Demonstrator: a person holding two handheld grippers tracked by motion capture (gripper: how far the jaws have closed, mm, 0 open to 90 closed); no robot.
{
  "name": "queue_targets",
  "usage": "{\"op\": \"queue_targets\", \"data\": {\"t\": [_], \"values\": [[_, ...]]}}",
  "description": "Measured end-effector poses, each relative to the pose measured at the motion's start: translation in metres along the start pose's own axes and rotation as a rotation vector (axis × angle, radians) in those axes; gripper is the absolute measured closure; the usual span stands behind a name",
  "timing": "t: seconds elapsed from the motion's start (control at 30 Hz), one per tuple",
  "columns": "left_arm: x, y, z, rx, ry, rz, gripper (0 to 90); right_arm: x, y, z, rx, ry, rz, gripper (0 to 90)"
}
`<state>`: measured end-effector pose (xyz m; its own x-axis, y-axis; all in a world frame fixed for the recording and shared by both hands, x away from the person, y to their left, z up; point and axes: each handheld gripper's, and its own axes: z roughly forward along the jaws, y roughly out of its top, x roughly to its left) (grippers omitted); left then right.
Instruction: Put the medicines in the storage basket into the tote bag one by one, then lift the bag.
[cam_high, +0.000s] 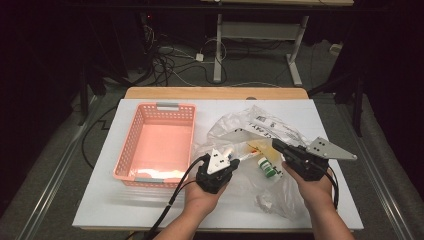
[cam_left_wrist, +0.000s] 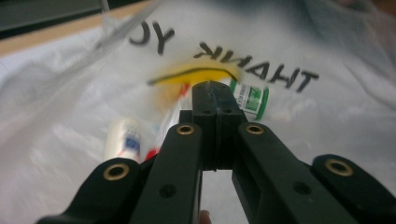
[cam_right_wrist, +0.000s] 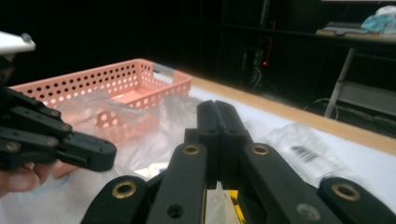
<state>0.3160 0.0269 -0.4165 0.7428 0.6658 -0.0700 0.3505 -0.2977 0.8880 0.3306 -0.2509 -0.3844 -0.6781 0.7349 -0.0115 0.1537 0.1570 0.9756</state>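
A clear plastic bag (cam_high: 260, 125) printed "THANK YOU" lies crumpled on the white table. Inside it are a white bottle with a green cap (cam_high: 266, 166) (cam_left_wrist: 252, 99), a yellow item (cam_high: 260, 146) (cam_left_wrist: 196, 74) and a white bottle with a blue and red label (cam_left_wrist: 123, 140). My left gripper (cam_high: 223, 156) (cam_left_wrist: 215, 91) is at the bag's near left edge, jaws pressed together above the film. My right gripper (cam_high: 276, 144) (cam_right_wrist: 217, 109) is over the bag's right side, jaws also together. I cannot tell whether either pinches film. The left gripper (cam_right_wrist: 109, 156) also shows in the right gripper view.
An empty pink perforated basket (cam_high: 127, 145) (cam_right_wrist: 116, 70) stands left of the bag. The table's wooden far edge (cam_high: 215, 93) runs behind. Cables (cam_high: 170, 60) and desk legs (cam_high: 218, 50) lie on the floor beyond. A small crumpled bit (cam_high: 262, 200) sits near the front edge.
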Motion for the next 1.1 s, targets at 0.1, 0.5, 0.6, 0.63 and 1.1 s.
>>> {"op": "queue_targets", "data": {"t": [0.1, 0.5, 0.6, 0.63, 1.1], "values": [[0.004, 0.013, -0.006, -0.03, 0.018, 0.002, 88.9, 0.0, 0.006, 0.0, -0.019, -0.01, 0.001, 90.0], [0.015, 0.057, -0.018, -0.127, 0.055, 0.022, 88.9, -0.006, 0.034, 0.006, -0.081, -0.066, -0.032, 90.0], [0.016, 0.072, -0.019, -0.156, 0.064, 0.038, 88.9, -0.008, 0.045, 0.01, -0.099, -0.082, -0.034, 90.0], [0.016, 0.077, -0.019, -0.167, 0.066, 0.042, 88.9, -0.009, 0.049, 0.011, -0.102, -0.087, -0.042, 90.0], [0.014, 0.158, -0.028, -0.329, 0.095, 0.115, 88.9, -0.024, 0.117, 0.022, -0.209, -0.152, -0.077, 90.0]]}}
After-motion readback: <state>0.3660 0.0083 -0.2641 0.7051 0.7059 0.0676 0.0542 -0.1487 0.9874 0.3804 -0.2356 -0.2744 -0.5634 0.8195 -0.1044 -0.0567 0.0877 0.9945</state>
